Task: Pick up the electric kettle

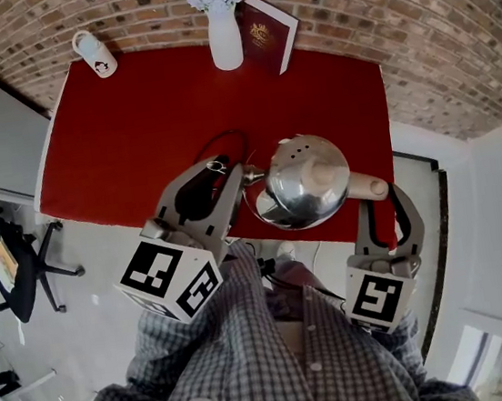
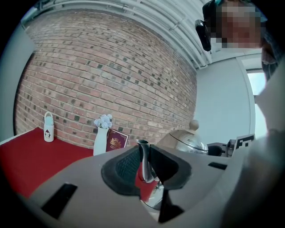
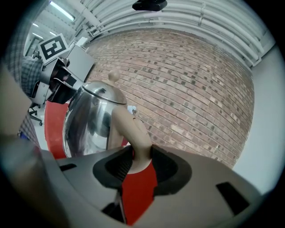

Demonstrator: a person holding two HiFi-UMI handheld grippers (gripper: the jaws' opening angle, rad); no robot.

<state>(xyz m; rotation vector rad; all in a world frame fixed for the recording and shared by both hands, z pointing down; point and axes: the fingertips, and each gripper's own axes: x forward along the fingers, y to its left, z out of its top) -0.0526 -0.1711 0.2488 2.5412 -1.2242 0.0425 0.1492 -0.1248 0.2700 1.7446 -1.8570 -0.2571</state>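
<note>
A shiny steel electric kettle (image 1: 308, 178) with a beige handle (image 1: 364, 186) hangs over the near edge of the red table (image 1: 131, 128). My left gripper (image 1: 234, 179) is shut on its thin steel spout (image 2: 143, 160), which stands upright between the dark pads. The kettle's domed body (image 2: 189, 141) shows just right of that. My right gripper (image 1: 378, 192) is shut on the beige handle (image 3: 133, 133), with the steel body (image 3: 91, 120) to its left. Both grippers carry the kettle between them, and its underside is hidden.
A black cord (image 1: 225, 139) loops on the table behind the kettle. At the far edge stand a white vase of flowers (image 1: 224, 33), a dark red book (image 1: 267, 32) and a small white jug (image 1: 96, 53), against a brick wall. An office chair (image 1: 21, 262) stands at the left.
</note>
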